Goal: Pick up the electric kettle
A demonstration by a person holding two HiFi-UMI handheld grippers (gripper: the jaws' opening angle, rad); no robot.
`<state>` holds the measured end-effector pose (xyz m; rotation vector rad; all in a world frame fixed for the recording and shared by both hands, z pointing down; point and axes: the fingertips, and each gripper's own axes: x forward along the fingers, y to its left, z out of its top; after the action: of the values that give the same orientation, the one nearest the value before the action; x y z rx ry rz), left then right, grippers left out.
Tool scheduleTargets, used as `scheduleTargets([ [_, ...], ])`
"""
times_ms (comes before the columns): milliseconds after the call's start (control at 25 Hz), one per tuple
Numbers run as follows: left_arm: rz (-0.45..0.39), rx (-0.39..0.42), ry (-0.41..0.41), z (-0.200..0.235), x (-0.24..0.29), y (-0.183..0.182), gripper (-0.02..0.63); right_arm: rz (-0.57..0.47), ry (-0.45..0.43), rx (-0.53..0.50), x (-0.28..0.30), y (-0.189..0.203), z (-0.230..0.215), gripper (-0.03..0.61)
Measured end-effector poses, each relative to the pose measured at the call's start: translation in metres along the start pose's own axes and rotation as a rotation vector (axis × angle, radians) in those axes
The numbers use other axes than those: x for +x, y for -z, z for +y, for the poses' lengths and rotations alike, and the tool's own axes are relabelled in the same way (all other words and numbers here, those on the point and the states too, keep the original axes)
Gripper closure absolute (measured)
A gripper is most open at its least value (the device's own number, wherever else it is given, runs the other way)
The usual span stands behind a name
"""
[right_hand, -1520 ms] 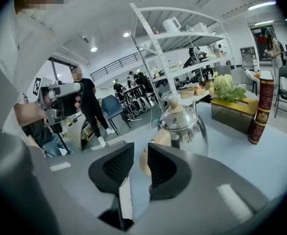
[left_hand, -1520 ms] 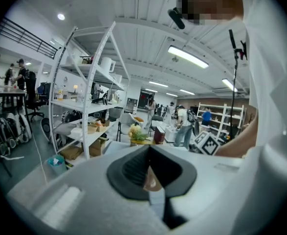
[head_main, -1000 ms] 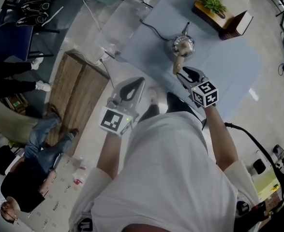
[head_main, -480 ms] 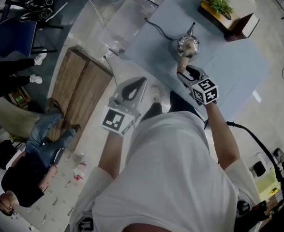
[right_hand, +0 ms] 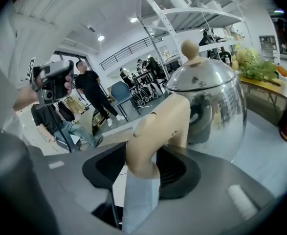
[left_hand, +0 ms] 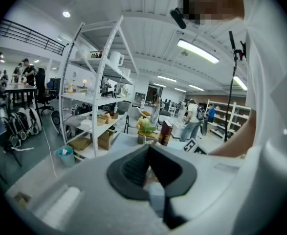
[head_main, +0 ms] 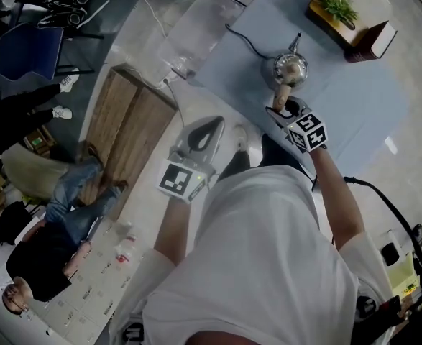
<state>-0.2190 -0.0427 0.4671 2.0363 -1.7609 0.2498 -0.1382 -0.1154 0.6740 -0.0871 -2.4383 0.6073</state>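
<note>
The steel electric kettle (head_main: 290, 69) stands on the pale blue table (head_main: 354, 99), its beige handle (head_main: 282, 96) pointing toward me. My right gripper (head_main: 283, 108) is at that handle. In the right gripper view the handle (right_hand: 155, 131) sits between the black pads (right_hand: 104, 168), which have just been opening and do not press on it. The kettle body (right_hand: 216, 106) is close ahead. My left gripper (head_main: 209, 122) hangs off the table's near edge, left of the kettle. Its jaws (left_hand: 149, 148) meet at the tips, with nothing in them.
The kettle's black cord (head_main: 243, 38) runs off to the left across the table. A plant box (head_main: 333, 2) and a dark red book (head_main: 372, 42) sit at the far corner. A wooden bench (head_main: 128, 131), a blue chair (head_main: 31, 52) and a seated person (head_main: 60, 221) are on the left.
My right gripper has moved a little forward and down along the kettle's handle, which now sits deeper between its jaws. The left gripper has hardly moved.
</note>
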Motion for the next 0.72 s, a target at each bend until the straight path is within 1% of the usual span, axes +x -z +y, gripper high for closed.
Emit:
scheduleTargets([
  [360, 0.01, -0.005, -0.018, 0.005, 0.003, 0.002, 0.611, 0.024, -0.061, -0.064, 0.016, 0.004, 0.004, 0.384],
  [520, 0.012, -0.009, -0.017, 0.006, 0.004, 0.003, 0.611, 0.023, -0.047, -0.104, 0.02, 0.004, 0.003, 0.401],
  [600, 0.012, -0.012, -0.016, 0.005, 0.004, 0.004, 0.611, 0.024, -0.032, -0.129, 0.021, 0.004, 0.002, 0.428],
  [720, 0.015, -0.014, -0.011, 0.004, 0.005, 0.006, 0.611, 0.022, -0.019, -0.154, 0.024, 0.003, 0.003, 0.433],
])
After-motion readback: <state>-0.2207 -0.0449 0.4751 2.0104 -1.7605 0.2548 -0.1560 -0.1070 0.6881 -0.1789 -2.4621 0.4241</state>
